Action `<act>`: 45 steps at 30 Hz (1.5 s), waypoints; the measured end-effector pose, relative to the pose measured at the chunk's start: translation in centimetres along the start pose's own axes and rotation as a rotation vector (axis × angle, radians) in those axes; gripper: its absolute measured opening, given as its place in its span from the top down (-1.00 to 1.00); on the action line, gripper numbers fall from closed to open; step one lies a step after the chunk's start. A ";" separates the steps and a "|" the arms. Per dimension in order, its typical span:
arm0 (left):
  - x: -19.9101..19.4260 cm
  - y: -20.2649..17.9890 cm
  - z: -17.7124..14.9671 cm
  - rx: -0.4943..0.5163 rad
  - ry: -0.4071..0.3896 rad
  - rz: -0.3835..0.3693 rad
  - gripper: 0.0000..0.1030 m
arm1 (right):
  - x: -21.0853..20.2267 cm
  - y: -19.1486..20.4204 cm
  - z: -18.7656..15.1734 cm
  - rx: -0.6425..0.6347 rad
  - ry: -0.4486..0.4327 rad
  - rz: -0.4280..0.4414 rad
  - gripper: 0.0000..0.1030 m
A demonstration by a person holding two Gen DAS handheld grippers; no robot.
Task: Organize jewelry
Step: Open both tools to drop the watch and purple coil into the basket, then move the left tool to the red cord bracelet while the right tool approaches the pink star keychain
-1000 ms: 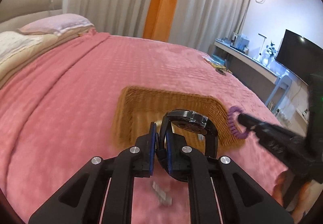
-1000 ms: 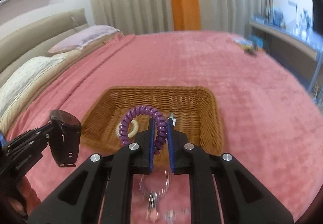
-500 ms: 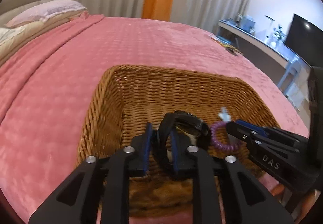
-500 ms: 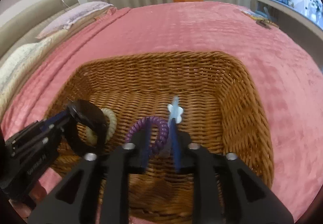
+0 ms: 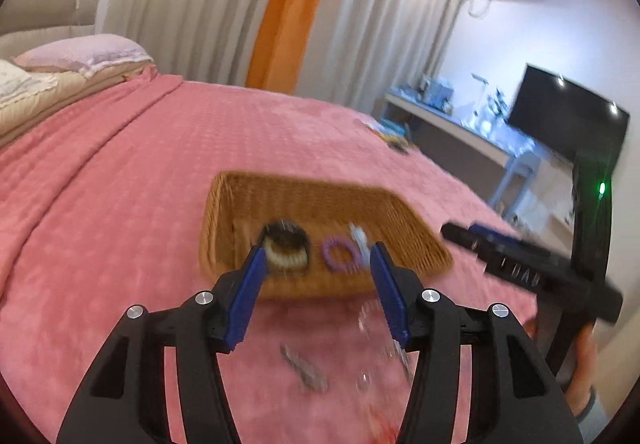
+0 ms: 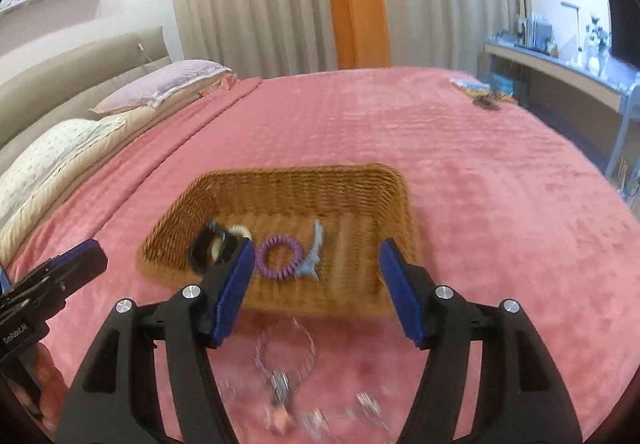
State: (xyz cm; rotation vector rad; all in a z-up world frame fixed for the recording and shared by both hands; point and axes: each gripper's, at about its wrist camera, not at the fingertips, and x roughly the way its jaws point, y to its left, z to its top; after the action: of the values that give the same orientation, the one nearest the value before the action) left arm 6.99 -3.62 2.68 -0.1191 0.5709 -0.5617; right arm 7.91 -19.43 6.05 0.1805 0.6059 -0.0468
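Note:
A wicker basket point(image 6: 372, 175) point(image 5: 408, 211) sits on the pink bed. In it lie a black watch point(image 6: 206, 244) point(image 5: 286, 238) over a cream ring, a purple coil bracelet point(image 6: 280, 256) point(image 5: 340, 254) and a pale blue hair clip point(image 6: 314, 252) point(image 5: 358, 238). My left gripper point(image 5: 318, 276) is open and empty, held above the bed before the basket. My right gripper point(image 6: 318, 276) is open and empty too; it shows in the left wrist view point(image 5: 480, 240). A silver necklace point(image 6: 284, 356) and small silver pieces point(image 5: 304, 366) lie blurred on the bedspread near the basket's front wall.
Pillows point(image 6: 160, 87) and a beige headboard are at the left. A book with a dark item point(image 6: 480, 89) lies at the bed's far right. A desk point(image 6: 560, 71) and a television point(image 5: 568, 123) stand beyond the bed on the right.
Both grippers opened and pulled back out of the basket. The watch and the purple bracelet with the clip now lie in the basket.

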 end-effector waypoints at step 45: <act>-0.4 -1.0 -10.8 -0.010 0.238 0.081 0.96 | 1.7 3.7 -10.9 -0.139 0.232 0.034 0.27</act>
State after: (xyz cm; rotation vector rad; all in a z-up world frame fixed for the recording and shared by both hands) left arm 0.36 -3.70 -5.96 -0.0384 0.8064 -0.4976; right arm 3.49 -13.82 -3.12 0.0619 0.8349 0.0503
